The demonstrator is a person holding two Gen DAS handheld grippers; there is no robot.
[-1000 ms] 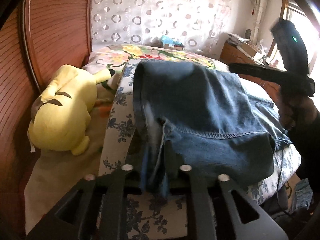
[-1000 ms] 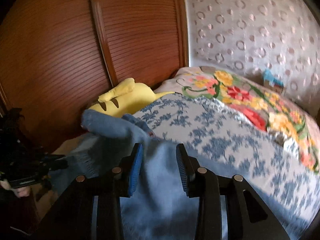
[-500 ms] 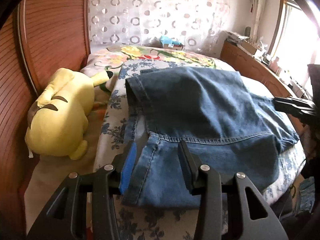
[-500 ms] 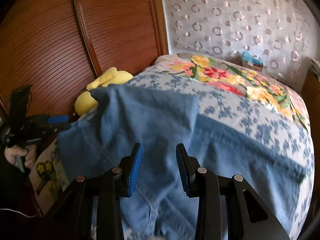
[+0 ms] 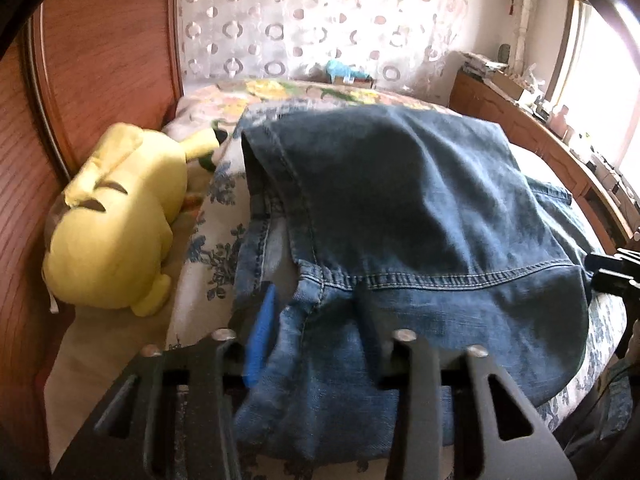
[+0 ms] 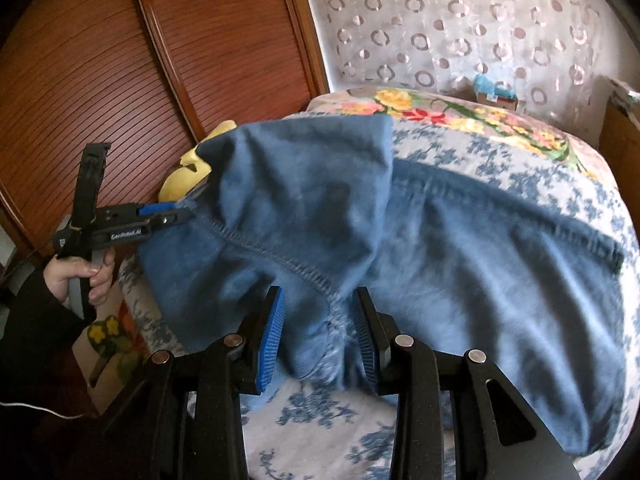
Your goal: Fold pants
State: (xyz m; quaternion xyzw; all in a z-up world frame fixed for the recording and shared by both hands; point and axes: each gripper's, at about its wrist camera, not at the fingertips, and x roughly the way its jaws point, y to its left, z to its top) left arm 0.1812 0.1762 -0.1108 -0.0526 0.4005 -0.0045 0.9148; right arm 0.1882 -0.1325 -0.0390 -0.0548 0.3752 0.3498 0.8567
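Note:
Blue denim pants (image 5: 400, 208) lie folded over on the bed, a leg end laid across the seat. In the left wrist view my left gripper (image 5: 316, 320) is open, its fingers straddling the near hem corner of the pants. In the right wrist view the pants (image 6: 400, 232) fill the middle, and my right gripper (image 6: 318, 328) is open with its blue pads either side of a hem fold at the near edge. The left gripper (image 6: 168, 218) also shows there at the left, its tips at the pants' far corner.
A yellow plush toy (image 5: 116, 224) lies left of the pants against the wooden wall panels (image 6: 120, 80). The bed has a blue-flower sheet (image 6: 520, 156) and a bright floral cover (image 6: 440, 108). A wooden sideboard (image 5: 560, 148) with clutter runs along the right.
The left gripper was shut on the pants' hem a second ago, opened, and now sits lower around the hem. The right gripper pulled back and came down over the near hem fold.

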